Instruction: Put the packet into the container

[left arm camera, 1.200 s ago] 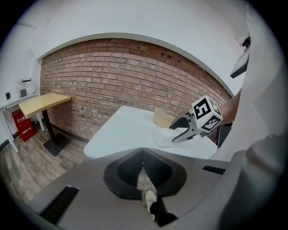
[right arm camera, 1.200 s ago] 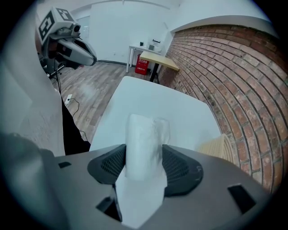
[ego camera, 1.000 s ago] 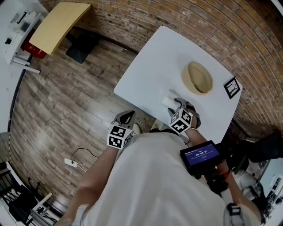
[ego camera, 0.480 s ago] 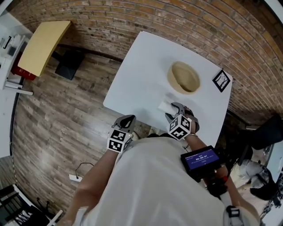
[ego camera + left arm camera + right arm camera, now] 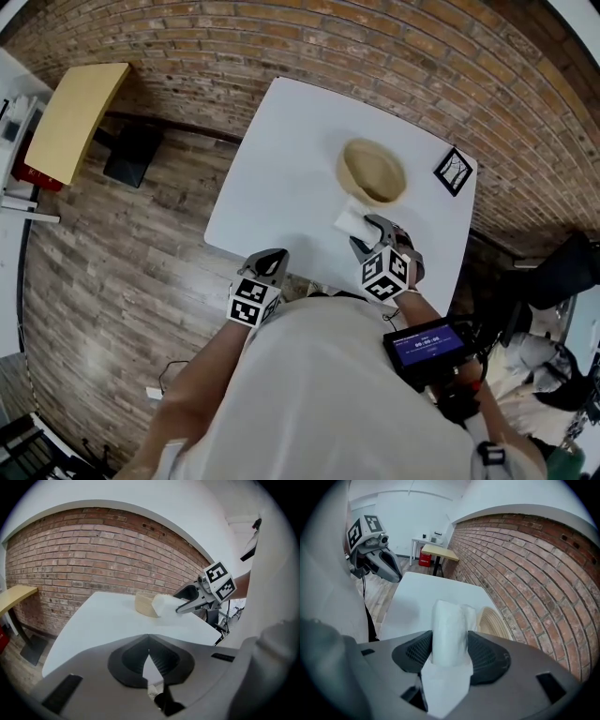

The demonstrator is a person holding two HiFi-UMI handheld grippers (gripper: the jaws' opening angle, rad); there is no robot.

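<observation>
A tan woven container (image 5: 372, 172) stands on the white table (image 5: 281, 159). My right gripper (image 5: 362, 232) is shut on the white packet (image 5: 350, 222), just in front of the container on the near side. In the right gripper view the packet (image 5: 449, 625) fills the gap between the pads, with the container (image 5: 493, 620) just beyond it. My left gripper (image 5: 271, 256) hangs at the table's near edge with its tips together and nothing in them. From the left gripper view, the packet (image 5: 164, 605) hangs beside the container (image 5: 144, 604), held off the table.
A black-and-white marker card (image 5: 454, 171) lies at the table's far right corner. A brick wall runs behind the table. A yellow-topped table (image 5: 70, 117) stands at the far left on the wooden floor. A blue-screened device (image 5: 427, 342) sits on the person's right arm.
My right gripper has carried the packet up and closer to the container. The left gripper has shifted along the table's near edge.
</observation>
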